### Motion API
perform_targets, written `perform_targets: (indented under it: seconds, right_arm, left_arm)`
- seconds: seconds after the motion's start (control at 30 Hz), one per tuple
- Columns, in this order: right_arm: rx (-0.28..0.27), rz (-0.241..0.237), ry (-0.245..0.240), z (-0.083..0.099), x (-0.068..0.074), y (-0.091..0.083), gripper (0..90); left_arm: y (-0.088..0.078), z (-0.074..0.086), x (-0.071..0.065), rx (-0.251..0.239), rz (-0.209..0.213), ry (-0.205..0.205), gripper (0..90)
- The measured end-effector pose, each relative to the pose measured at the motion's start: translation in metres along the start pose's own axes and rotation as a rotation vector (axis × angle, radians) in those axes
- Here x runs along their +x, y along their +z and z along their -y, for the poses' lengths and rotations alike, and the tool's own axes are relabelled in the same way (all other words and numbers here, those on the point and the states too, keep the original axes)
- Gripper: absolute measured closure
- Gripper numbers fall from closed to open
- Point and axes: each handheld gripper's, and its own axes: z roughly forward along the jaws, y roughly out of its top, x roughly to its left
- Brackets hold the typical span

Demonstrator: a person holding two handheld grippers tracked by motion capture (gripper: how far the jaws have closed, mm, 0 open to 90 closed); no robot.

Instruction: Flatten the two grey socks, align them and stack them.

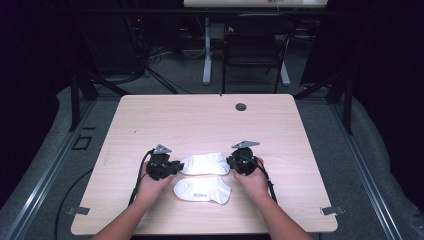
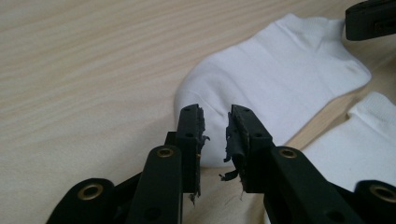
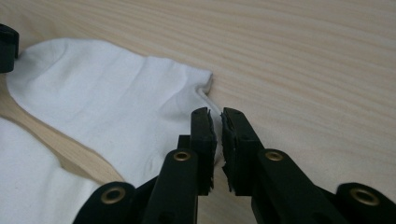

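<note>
Pale wooden table stands on grey floor, dark surroundings.

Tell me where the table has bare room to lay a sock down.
The far half of the table, from the far sock to the round hole, lies bare, as do the strips outside each hand. Around the near sock and both grippers it is crowded.

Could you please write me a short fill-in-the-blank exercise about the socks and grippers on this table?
1. The table holds ___ white socks.
2. The left gripper sits at the far sock, its jaws slightly ___.
3. The near sock lies ___ both grippers.
4. The right gripper sits at the far sock's ___ end.

Missing words: two; apart; between; right
</note>
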Motion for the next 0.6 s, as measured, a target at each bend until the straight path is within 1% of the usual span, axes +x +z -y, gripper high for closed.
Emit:
perform_targets:
  seconds: [0.13,0.17,0.23,0.3,0.4,0.47,0.6]
  right_arm:
    - [-0.013,0.002,0.0,-0.004,-0.002,0.0,79.5]
    - [-0.009,-0.006,0.008,-0.005,-0.002,0.0,79.0]
    - [-0.003,-0.005,0.014,-0.004,-0.004,0.002,77.5]
    - [0.002,0.002,0.017,-0.004,-0.006,0.003,75.6]
    - [-0.009,-0.007,0.031,-0.004,-0.008,0.004,71.2]
    - [0.002,-0.002,0.034,-0.005,-0.009,0.005,68.6]
    - [-0.003,-0.003,0.038,-0.008,-0.012,0.005,66.8]
  left_arm:
    - [-0.001,-0.003,0.003,-0.003,-0.017,0.003,69.7]
    - [-0.001,-0.004,0.004,-0.005,-0.02,-0.002,69.0]
    - [-0.001,-0.005,0.006,0.002,-0.027,-0.002,67.8]
    - [0.0,-0.006,0.008,-0.005,-0.038,-0.003,66.8]
    - [0.001,-0.006,0.01,-0.009,-0.045,-0.007,64.6]
    - [0.001,-0.007,0.012,-0.007,-0.051,-0.004,63.5]
    - [0.003,-0.007,0.014,-0.004,-0.05,-0.015,62.8]
